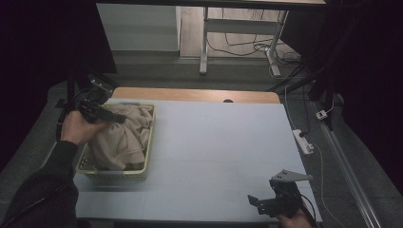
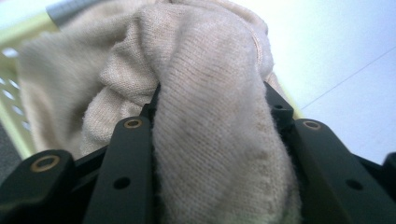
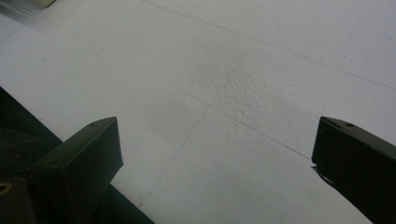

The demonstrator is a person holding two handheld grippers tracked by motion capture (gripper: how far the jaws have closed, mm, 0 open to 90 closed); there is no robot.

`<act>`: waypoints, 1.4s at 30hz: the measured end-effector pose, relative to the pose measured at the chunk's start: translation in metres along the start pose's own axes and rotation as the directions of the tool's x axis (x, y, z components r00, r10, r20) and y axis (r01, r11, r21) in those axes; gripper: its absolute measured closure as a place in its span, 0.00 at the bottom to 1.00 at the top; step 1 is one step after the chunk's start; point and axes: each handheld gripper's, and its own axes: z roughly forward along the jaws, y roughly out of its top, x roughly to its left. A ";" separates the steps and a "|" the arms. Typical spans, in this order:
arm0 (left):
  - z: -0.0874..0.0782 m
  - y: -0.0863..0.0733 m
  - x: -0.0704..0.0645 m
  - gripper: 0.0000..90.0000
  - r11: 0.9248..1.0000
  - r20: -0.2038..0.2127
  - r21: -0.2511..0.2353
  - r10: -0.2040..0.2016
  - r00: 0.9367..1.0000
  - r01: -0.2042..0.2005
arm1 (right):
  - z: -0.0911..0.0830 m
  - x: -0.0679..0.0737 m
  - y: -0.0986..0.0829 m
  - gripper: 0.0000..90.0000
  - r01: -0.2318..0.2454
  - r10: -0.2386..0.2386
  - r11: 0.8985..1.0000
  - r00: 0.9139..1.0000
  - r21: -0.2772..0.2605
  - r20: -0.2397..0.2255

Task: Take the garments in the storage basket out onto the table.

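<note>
Dim floor and black curtains ring a pale grey table (image 1: pixel 218 152), its wooden far edge showing at mid-frame in the high view.

At the left of that view the left gripper (image 1: pixel 110 117) reaches over a yellow-green basket (image 1: pixel 114 174) and its jaws pinch a fold of a beige knit cloth (image 1: pixel 121 140). In the left gripper view the two black jaws rise from the bottom edge with a thick ridge of the cloth (image 2: pixel 219 140) pressed between them; the knit bulges up past the jaw tips and fills the centre of the frame. The basket (image 2: pixel 18 116) shows as a slotted pale green wall at the left edge of that view, and bright tabletop (image 2: pixel 345 56) lies at the upper right. The person's left hand (image 1: pixel 78 127) grips the tool, a dark sleeve (image 1: pixel 45 190) running down to the lower left corner of the high view. The cloth heaps above the basket rim and drapes toward its near right corner.

At the lower right of the high view the right gripper (image 1: pixel 260 202) sits low over the table's near edge, well apart from the basket, with its grey plate on top and the right hand (image 1: pixel 294 219) just behind it. In the right gripper view its jaws stand wide apart at the bottom corners of the frame, with bare tabletop (image 3: pixel 224 84) between them.

Beyond the table, at the top of the high view, stand white desk legs (image 1: pixel 205 42) and loose cables (image 1: pixel 247 45); a white power strip (image 1: pixel 302 141) lies on the floor at the right.
</note>
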 end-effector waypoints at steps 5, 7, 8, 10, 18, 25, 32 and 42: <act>-0.027 0.013 -0.005 0.65 0.999 0.006 -0.049 0.008 1.000 -0.008 | 0.000 0.000 0.000 0.01 -0.003 0.003 1.000 1.000 0.000 -0.002; -0.037 0.019 -0.009 0.65 0.998 0.001 -0.060 0.015 1.000 -0.015 | 0.000 0.000 0.000 0.01 -0.004 0.004 1.000 1.000 0.000 -0.003; -0.042 0.022 -0.011 0.65 0.998 -0.005 -0.061 0.025 1.000 -0.025 | 0.000 0.000 0.000 0.01 -0.005 0.005 1.000 1.000 0.000 -0.003; -0.050 0.028 -0.015 0.65 0.997 -0.013 -0.069 0.038 0.999 -0.039 | 0.000 0.000 0.000 0.01 -0.005 0.005 1.000 1.000 0.000 -0.003; -0.078 0.049 -0.027 0.65 0.991 0.023 -0.115 0.068 0.997 -0.065 | 0.000 -0.001 0.000 0.01 -0.007 0.007 1.000 1.000 -0.002 -0.005; -0.099 0.064 -0.037 0.65 0.985 0.036 -0.151 0.094 0.995 -0.088 | 0.000 -0.001 0.000 0.01 -0.011 0.011 1.000 1.000 -0.006 -0.007; -0.121 0.077 -0.049 0.65 0.975 0.047 -0.198 0.116 0.992 -0.104 | 0.000 -0.001 0.000 0.01 -0.012 0.012 1.000 1.000 -0.005 -0.008; -0.150 0.096 -0.066 0.65 0.951 0.107 -0.288 0.146 0.984 -0.110 | -0.001 -0.001 0.000 0.01 -0.014 0.014 1.000 1.000 -0.006 -0.010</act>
